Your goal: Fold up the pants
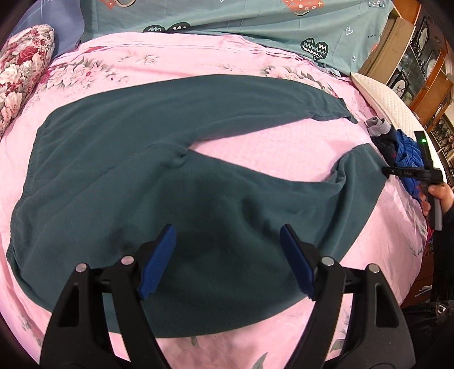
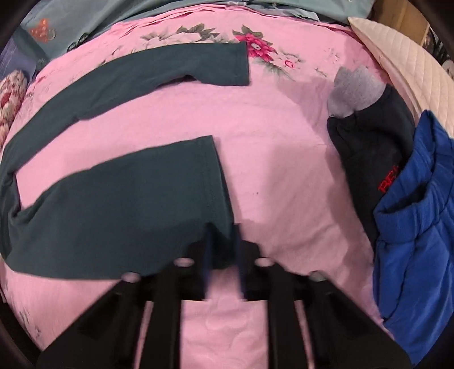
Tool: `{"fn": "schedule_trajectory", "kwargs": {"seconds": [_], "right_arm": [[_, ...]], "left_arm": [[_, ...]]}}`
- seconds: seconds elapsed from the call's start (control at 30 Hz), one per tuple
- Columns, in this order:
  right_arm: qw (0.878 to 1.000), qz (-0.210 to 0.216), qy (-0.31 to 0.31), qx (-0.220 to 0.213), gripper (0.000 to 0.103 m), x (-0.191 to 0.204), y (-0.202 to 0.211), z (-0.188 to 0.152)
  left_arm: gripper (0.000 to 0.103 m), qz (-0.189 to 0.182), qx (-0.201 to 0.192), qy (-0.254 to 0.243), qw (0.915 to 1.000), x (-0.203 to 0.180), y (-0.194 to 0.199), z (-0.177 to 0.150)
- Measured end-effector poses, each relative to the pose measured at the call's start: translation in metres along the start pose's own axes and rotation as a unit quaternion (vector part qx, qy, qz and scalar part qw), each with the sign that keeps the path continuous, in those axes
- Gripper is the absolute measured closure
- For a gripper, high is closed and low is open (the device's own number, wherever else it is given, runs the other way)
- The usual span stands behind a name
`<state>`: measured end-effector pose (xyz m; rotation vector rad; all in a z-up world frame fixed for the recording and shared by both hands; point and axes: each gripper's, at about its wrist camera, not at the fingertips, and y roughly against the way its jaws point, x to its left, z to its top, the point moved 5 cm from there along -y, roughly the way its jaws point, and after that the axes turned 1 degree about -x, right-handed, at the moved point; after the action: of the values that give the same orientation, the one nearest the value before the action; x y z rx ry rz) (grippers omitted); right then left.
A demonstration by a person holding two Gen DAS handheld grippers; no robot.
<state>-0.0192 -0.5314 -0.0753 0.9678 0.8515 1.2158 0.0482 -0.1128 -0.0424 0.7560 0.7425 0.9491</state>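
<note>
Dark teal pants [image 1: 136, 159] lie spread flat on the pink floral bedsheet [image 1: 269, 142], waistband to the left, both legs running right and split apart. My left gripper [image 1: 227, 241] is open and hovers above the near leg, empty. In the right wrist view the near leg's cuff [image 2: 210, 181] and the far leg [image 2: 159, 68] show. My right gripper [image 2: 222, 249] has its jaws nearly closed around the corner of the near cuff; the view is blurred by motion. The right gripper also shows in the left wrist view [image 1: 397, 171] at the cuff.
A pile of dark navy [image 2: 369, 159], grey [image 2: 354, 88] and blue [image 2: 414, 215] clothes lies at the right edge of the bed. A white quilted pillow [image 2: 411, 62] sits behind it. A floral bolster [image 1: 20, 73] lies far left. Teal bedding [image 1: 255, 25] is at the back.
</note>
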Motion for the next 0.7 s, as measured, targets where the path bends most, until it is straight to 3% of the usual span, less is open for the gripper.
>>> {"fn": "schedule_trajectory", "kwargs": {"seconds": [0.17,0.3,0.37,0.43,0.47,0.53,0.6,0.7], "right_arm": [[0.999,-0.041,-0.025,-0.011,0.098,-0.026,0.048,-0.022],[0.997,-0.042,-0.030,0.048,0.095,-0.033,0.034,-0.050],[0.996,-0.064,-0.027,0.063,0.080,-0.032,0.025,-0.055],[0.994,-0.095,-0.039,0.035,0.075,-0.041,0.031,-0.044],[0.993,-0.105,-0.050,0.015,0.066,-0.046,0.038,-0.037],[0.994,-0.080,-0.072,-0.035,0.058,-0.050,0.053,-0.019],[0.996,-0.047,-0.064,-0.040,0.058,-0.045,0.051,-0.003],[0.997,-0.067,-0.023,-0.019,0.058,-0.029,0.029,0.007]], "left_arm": [[0.023,-0.005,-0.010,-0.002,0.9999,0.000,0.007,-0.006],[0.023,-0.007,0.001,0.000,1.0000,0.004,0.002,-0.011],[0.023,-0.005,0.015,-0.005,0.9999,0.003,-0.004,-0.016],[0.023,0.002,0.023,-0.013,0.9997,0.005,-0.005,-0.021],[0.023,0.006,0.022,-0.016,0.9996,0.007,-0.003,-0.024],[0.023,0.021,0.017,-0.021,0.9994,0.016,0.005,-0.029],[0.023,0.048,0.007,-0.020,0.9986,0.031,0.014,-0.033],[0.022,0.092,-0.001,0.008,0.9957,0.066,0.029,-0.040]]}}
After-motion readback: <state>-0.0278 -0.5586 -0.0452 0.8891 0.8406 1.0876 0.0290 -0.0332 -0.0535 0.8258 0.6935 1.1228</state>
